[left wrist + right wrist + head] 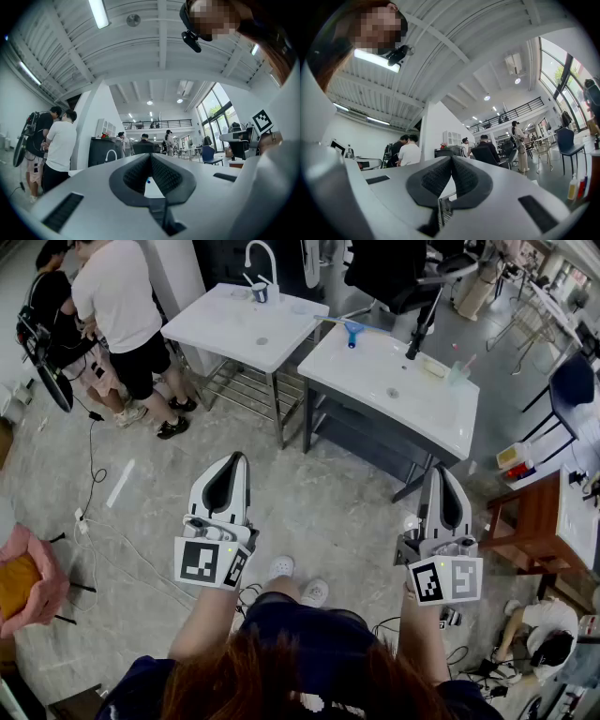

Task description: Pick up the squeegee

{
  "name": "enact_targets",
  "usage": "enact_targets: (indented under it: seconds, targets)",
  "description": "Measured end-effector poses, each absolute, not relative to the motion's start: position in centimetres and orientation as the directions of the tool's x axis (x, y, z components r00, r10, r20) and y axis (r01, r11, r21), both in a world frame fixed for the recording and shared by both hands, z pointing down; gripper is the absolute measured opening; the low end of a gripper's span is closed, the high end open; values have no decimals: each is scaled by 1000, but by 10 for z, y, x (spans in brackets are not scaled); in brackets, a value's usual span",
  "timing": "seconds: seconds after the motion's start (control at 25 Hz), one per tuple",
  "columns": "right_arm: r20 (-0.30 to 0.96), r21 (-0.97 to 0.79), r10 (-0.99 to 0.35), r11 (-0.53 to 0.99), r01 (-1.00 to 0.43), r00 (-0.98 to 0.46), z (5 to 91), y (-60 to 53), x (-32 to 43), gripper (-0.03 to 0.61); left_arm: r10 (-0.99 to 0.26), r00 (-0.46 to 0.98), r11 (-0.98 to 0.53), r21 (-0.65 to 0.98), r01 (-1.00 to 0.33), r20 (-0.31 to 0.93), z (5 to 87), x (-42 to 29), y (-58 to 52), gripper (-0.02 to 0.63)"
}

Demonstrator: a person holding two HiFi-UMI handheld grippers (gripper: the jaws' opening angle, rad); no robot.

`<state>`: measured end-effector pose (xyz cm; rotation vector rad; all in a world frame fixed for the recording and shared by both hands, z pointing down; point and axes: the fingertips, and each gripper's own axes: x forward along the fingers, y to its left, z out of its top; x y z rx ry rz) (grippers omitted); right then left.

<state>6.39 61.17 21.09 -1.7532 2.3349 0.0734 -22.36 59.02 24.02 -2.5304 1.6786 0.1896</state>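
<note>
A blue-handled squeegee (352, 332) lies on the far edge of the right white sink counter (450, 418), well ahead of both grippers. My left gripper (236, 457) hangs over the bare floor, its jaws together with nothing between them. To its right, my right gripper (439, 471) is likewise shut and empty, short of the counter's front edge. In the left gripper view the left gripper (151, 157) points slightly upward at the room; a small blue spot shows through the gap under the pads. The right gripper (452, 158) also faces the room, with its pads touching.
A second white sink counter (216, 329) with a white faucet (264, 257) stands at the left; a black faucet (419, 329) rises from the right one. Two people (117, 296) stand at far left. A wooden table (534, 521) is at right, and cables (94, 521) lie on the floor.
</note>
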Motion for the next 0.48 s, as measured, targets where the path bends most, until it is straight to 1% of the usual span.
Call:
enact_targets:
  seconds: [0.16,0.32,0.48]
  targets:
    - [-207,-93,-943,284,-954,-261,211,617,75,15,-914,381,-377,-58,-924,-139,241,-212,596,20]
    - [-228,-114,-938,292,-950,-261,206,622,84,15,-912,381,-377,-61,-924,-148,238,-205,600,20]
    - [-223,-127,-938,296,-947,-264,209,622,87,15,-913,384,-380,-53,-923,-134,244,-202,597,20]
